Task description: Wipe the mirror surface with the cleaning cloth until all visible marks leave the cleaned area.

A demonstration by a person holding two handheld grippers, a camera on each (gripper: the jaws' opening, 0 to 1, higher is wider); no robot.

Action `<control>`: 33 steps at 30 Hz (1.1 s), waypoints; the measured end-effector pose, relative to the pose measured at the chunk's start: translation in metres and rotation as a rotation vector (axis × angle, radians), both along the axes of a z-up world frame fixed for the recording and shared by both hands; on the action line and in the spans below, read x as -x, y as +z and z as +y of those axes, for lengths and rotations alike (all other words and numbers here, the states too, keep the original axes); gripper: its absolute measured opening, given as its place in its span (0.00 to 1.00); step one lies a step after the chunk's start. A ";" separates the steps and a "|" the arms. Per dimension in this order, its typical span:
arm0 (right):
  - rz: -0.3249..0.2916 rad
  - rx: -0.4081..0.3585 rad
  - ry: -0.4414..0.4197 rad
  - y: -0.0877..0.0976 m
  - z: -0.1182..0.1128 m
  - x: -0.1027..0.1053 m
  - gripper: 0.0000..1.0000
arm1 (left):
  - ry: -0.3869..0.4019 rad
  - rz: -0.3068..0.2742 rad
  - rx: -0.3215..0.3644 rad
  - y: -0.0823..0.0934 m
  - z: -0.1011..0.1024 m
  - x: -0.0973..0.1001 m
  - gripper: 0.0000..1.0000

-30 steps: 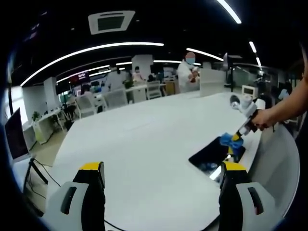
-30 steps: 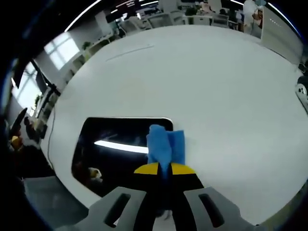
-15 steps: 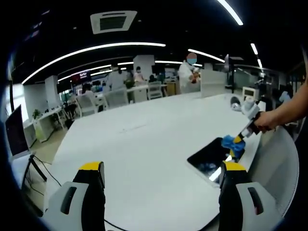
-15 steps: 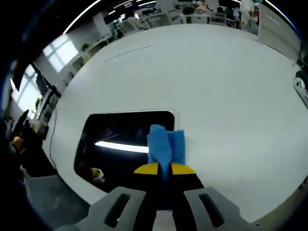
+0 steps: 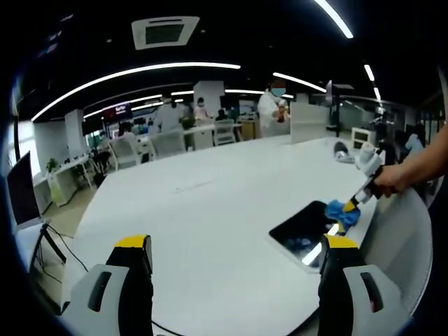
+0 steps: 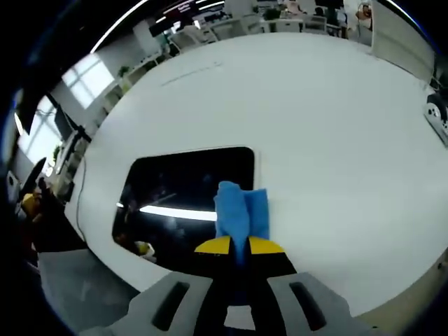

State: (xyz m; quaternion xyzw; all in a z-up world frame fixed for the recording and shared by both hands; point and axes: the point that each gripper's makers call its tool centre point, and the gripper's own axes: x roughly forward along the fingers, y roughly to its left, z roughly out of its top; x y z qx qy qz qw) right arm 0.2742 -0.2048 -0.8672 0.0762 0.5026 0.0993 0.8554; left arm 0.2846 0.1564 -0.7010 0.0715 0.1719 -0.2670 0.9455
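A dark rectangular mirror lies flat on the white table and reflects a ceiling light strip. My right gripper is shut on a folded blue cleaning cloth, which sits at the mirror's right edge. In the left gripper view the mirror lies at the right, with the blue cloth on its far corner, held by the right gripper in a person's hand. My left gripper hovers open over bare table, well left of the mirror, with nothing between its yellow-tipped fingers.
A small white device sits on the table at the right. The table's curved edge runs close beside the mirror. Desks, chairs and several people stand beyond the far side of the table.
The right gripper with the cloth has slid toward the near side of the mirror, so more glass shows beyond the cloth. The left gripper has stayed where it was.
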 end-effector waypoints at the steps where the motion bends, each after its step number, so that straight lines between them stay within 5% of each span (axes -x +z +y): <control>1: 0.001 -0.003 -0.003 0.000 0.000 0.001 0.02 | 0.000 0.002 0.000 -0.001 0.000 0.001 1.00; 33: 0.030 -0.002 0.012 0.000 0.003 0.017 0.02 | -0.011 0.001 -0.004 -0.002 -0.003 -0.001 1.00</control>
